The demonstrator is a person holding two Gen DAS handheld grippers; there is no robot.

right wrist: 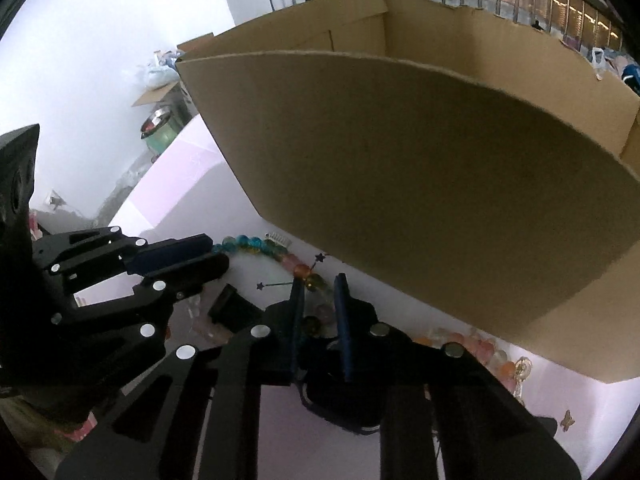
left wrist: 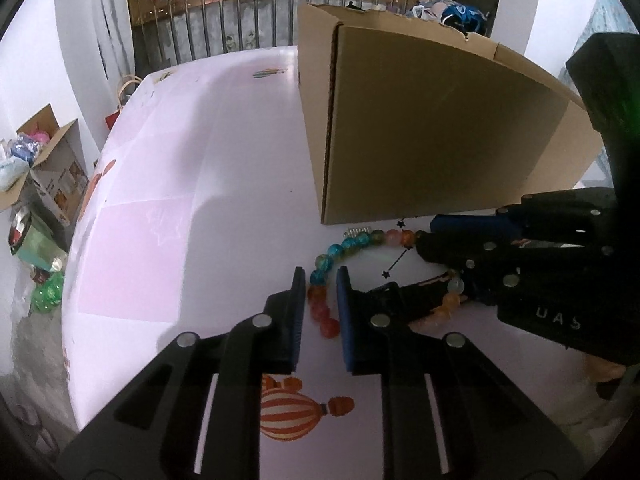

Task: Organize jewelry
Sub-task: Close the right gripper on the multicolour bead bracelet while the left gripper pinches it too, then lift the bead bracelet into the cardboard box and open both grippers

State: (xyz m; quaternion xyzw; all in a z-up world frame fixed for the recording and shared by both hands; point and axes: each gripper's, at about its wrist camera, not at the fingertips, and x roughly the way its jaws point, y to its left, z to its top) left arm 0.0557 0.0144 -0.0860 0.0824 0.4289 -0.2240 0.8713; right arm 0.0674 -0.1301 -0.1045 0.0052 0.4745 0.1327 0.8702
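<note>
A bracelet of large glass beads (left wrist: 344,246), blue, green, orange and red, lies in a loop on the pale pink table (left wrist: 160,240) in front of a cardboard box (left wrist: 420,128). My left gripper (left wrist: 320,276) straddles the loop's left side, and its blue pads press on the orange and blue beads. My right gripper (left wrist: 426,236) comes in from the right and grips the loop's far side. In the right wrist view the right gripper (right wrist: 318,280) holds dim beads between its fingers. There the left gripper (right wrist: 216,252) is at the left, beside the blue beads of the bracelet (right wrist: 244,242).
A thin pin with star ends (left wrist: 394,266) lies inside the loop. A small silver clip (left wrist: 358,232) sits by the box. A paler bead bracelet (right wrist: 472,344) with a charm lies at the right, under the cardboard box (right wrist: 420,184). A black clip (right wrist: 232,304) lies near the grippers.
</note>
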